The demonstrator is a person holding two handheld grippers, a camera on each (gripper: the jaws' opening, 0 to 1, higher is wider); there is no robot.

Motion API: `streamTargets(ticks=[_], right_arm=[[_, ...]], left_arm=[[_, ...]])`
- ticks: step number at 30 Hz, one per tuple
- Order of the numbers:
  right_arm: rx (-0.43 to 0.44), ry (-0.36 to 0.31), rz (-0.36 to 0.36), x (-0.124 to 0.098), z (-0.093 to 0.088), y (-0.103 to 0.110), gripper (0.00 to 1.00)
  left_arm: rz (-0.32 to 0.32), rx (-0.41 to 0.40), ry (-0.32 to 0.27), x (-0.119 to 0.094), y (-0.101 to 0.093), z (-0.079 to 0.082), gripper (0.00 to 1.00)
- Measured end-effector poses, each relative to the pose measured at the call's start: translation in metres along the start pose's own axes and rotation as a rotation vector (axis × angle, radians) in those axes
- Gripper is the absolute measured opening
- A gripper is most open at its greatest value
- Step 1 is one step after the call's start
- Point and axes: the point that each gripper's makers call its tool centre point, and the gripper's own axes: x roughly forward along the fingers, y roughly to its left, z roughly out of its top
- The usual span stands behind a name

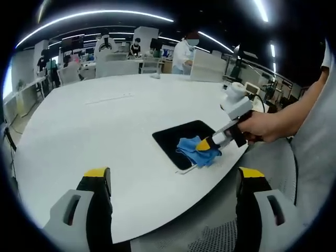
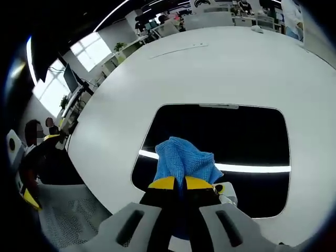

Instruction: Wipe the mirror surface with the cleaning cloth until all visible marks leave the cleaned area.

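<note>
right gripper (image 2: 180, 183) has its jaws pinched narrow on the blue cleaning cloth (image 2: 182, 157), pressing the bunched cloth onto the near part of the dark mirror (image 2: 236, 139), which lies flat on the white table (image 2: 220, 68) close to its near edge. left gripper (image 1: 173, 176) hangs over the table edge well short of the mirror (image 1: 176, 137), jaws spread wide and holding nothing. in the left gripper view a hand (image 1: 260, 126) grips the right gripper (image 1: 207, 143) with the cloth (image 1: 198, 150) beneath its tips.

Nubby cloth (image 2: 184, 160), glossy mirror (image 2: 247, 136)
</note>
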Motion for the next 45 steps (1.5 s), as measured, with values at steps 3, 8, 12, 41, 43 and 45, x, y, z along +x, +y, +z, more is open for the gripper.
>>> streamTargets(ticks=[3,8,12,41,43,45], right_arm=[[-0.001,0.003,0.003,-0.002,-0.002,0.001,0.0],[-0.006,0.013,0.012,-0.005,-0.006,0.003,0.0],[-0.012,0.019,0.018,-0.007,-0.01,0.004,0.0],[-0.042,0.054,0.058,-0.01,-0.019,0.008,0.0],[-0.042,0.056,0.061,-0.01,-0.019,0.008,0.0],[-0.052,0.059,0.061,-0.01,-0.019,0.007,0.0]], left_arm=[[-0.002,0.002,0.004,0.0,-0.001,0.0,0.98],[-0.002,0.003,0.005,0.001,-0.001,-0.001,0.98],[-0.002,0.005,0.008,0.001,-0.003,0.0,0.98],[0.009,0.007,0.005,0.0,0.001,-0.001,0.97],[0.008,0.004,0.004,0.0,0.002,-0.001,0.97],[0.005,0.002,0.005,0.0,0.001,-0.001,0.97]])
